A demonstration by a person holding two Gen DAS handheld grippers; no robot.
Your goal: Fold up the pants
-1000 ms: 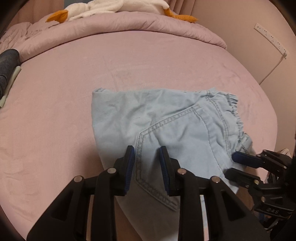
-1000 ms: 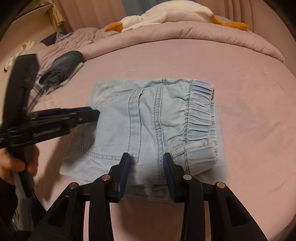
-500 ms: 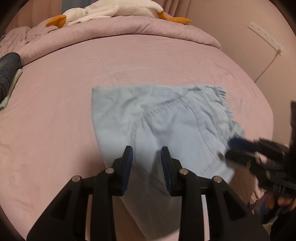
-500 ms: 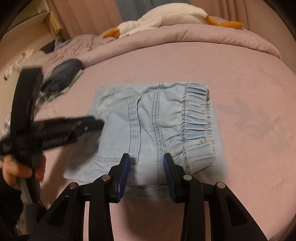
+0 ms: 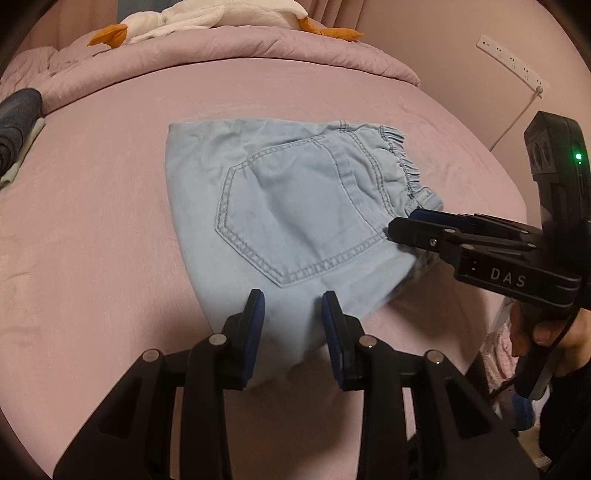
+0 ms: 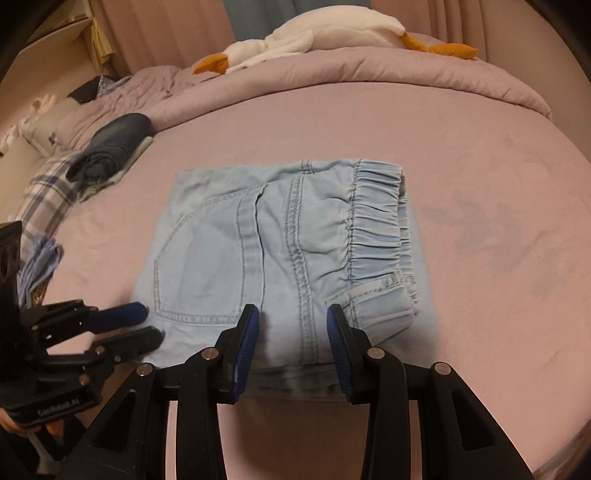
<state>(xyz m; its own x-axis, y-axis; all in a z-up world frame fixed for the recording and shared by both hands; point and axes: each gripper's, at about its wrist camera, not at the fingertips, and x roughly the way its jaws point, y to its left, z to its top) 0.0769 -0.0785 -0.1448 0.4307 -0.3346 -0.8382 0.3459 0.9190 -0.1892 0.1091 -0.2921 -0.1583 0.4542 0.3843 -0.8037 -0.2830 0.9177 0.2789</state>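
Since a second ago the right gripper [image 5: 400,223] has swung in from the bed's edge to the waistband corner of the pants [image 5: 295,218], and the left gripper [image 6: 149,325] has drawn back a little toward the near hem beside the back pocket [image 5: 291,218]. The pants lie as a light denim packet on the pink bed [image 5: 92,240], well this side of the rolled quilt and the white plush goose [image 6: 325,33], with the elastic waistband [image 6: 376,214] on the right. Both grippers stand spread, pinching nothing: the left one's pads hover over the near edge below the pocket, the right one's straddle the double seam at the near fold. The folding looks nearly done, so the step in hand is likely tidying or one last fold. To do it well, bite through every layer at the near edge, lift both corners level, and carry them toward the goose so the waistband stays square
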